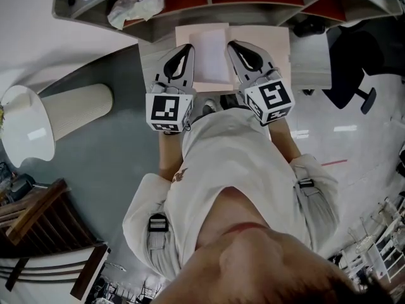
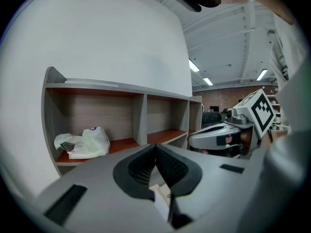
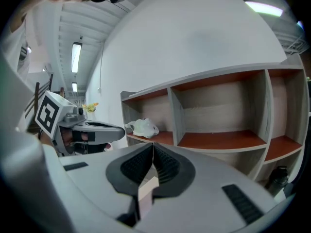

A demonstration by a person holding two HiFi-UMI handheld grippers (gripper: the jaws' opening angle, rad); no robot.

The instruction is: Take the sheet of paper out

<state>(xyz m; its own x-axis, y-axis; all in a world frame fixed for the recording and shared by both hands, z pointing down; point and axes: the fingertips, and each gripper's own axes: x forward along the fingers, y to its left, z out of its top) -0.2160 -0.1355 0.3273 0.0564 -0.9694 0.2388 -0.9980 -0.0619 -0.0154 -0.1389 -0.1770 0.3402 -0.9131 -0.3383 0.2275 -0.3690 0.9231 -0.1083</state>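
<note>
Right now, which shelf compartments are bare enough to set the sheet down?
The middle compartment and the right compartment are bare, split by a grey divider. The left compartment is crowded: a crumpled plastic bag sits there.

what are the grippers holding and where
Not certain. Left gripper and right gripper are both shut at the side edges of the white sheet, a pale strip showing between each pair of jaws.

White sheet of paper (image 1: pixel 211 57), flat
</note>
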